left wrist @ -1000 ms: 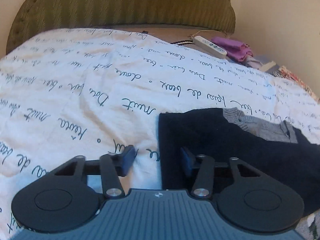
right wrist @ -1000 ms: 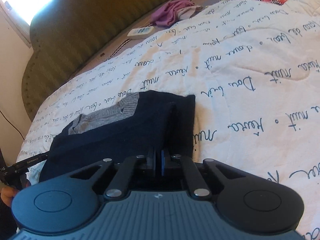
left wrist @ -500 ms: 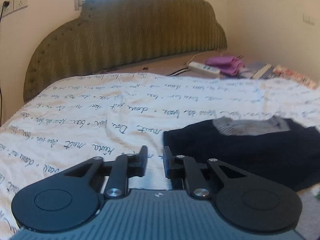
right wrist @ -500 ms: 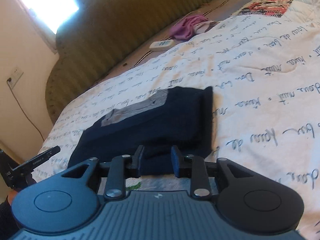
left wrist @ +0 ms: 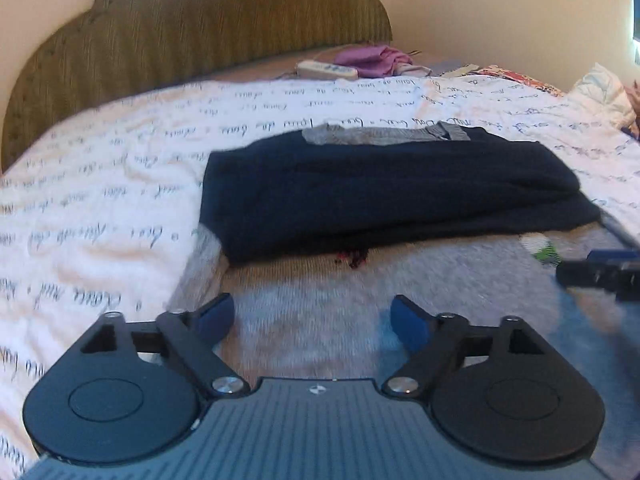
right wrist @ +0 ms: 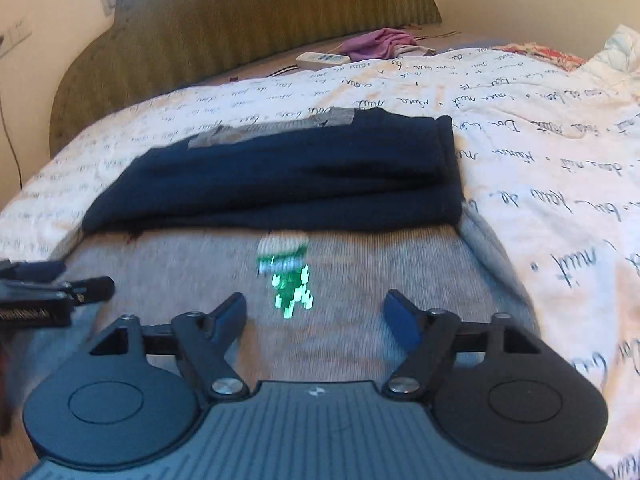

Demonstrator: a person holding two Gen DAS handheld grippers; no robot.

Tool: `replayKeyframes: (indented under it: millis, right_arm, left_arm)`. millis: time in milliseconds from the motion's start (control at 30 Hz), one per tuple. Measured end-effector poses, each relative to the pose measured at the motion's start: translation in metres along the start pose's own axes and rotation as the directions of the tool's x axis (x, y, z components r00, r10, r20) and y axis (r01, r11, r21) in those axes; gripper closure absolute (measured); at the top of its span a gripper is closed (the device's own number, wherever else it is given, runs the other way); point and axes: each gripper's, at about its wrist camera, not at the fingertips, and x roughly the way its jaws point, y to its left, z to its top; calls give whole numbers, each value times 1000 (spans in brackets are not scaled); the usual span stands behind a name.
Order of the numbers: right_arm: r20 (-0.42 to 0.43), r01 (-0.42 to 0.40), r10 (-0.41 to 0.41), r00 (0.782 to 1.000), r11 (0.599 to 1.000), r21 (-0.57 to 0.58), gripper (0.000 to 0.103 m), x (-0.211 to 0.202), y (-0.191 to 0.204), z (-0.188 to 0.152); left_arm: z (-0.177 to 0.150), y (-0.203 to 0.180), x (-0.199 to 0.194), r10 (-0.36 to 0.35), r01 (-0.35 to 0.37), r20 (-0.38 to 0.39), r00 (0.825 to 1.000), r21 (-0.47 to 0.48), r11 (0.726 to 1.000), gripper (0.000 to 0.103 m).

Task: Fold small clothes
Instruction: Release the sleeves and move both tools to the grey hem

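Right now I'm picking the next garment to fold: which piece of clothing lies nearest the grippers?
The grey knit garment with the green motif, spread directly ahead of both open grippers; the folded navy garment lies beyond it.

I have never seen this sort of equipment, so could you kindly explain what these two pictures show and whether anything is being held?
There is no robot: a person holds a two-finger claw in each hand, each with a camera looking along its fingers. One picture is from the left claw, the other from the right claw. Both are open and hold nothing. On the bedspread lies a grey sweater, with a dark blue part folded over its far half. A remote control and purple cloth lie near the headboard.
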Motion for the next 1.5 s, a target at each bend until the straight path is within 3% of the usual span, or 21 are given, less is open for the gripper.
replayKeyframes:
  millis: [167,400,633,1500]
  right_arm:
    - [10,32,-32,999,998,-47,22,-27,10,-33]
    - [51,107,-100,994,982,-154,12,-55,30,-69]
    - [42,135,-130,991,982,-134,12,-77,37,-88]
    - [55,152,-148,988,985,-83,9,-152,50,-169]
  left_arm:
    - [-33,-5,-36,-49,49,-56,997,-9,999,2]
    - [-85,-21,-77,-42,43,-26,999,54,998,0]
    - [-91,-21,-90,-20,21,-38,999,32,999,0]
    - [-157,-21,-162,-62,64,-32,998,61,996,0]
